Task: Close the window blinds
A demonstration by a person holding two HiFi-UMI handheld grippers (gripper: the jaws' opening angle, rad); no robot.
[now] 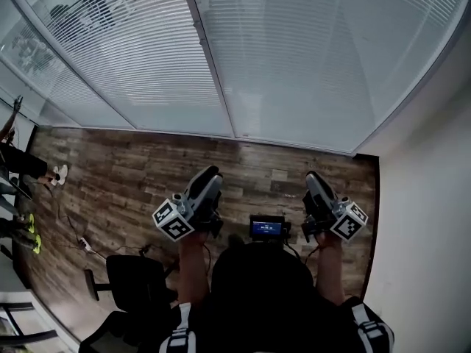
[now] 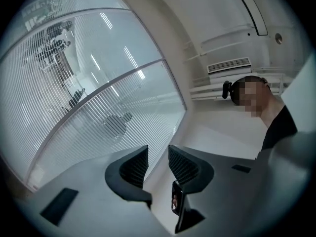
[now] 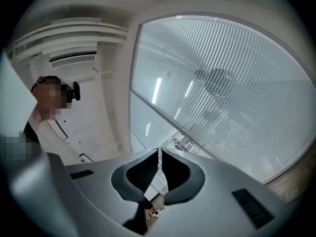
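Well short of the blinds [image 1: 309, 57], left gripper [image 2: 158, 152] fingers stand released, right gripper [image 3: 158, 152] fingers clenched empty; a hasty reach could bend them.

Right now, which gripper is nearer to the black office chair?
Left. The left gripper is above and just right of the chair; the right gripper is farther right, beside the white wall.

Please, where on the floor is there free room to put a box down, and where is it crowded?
Free: the wood floor along the foot of the blinds, from the middle across to the white wall. Crowded: the lower left, with the black chair, a cable on the floor and a person at the left edge.
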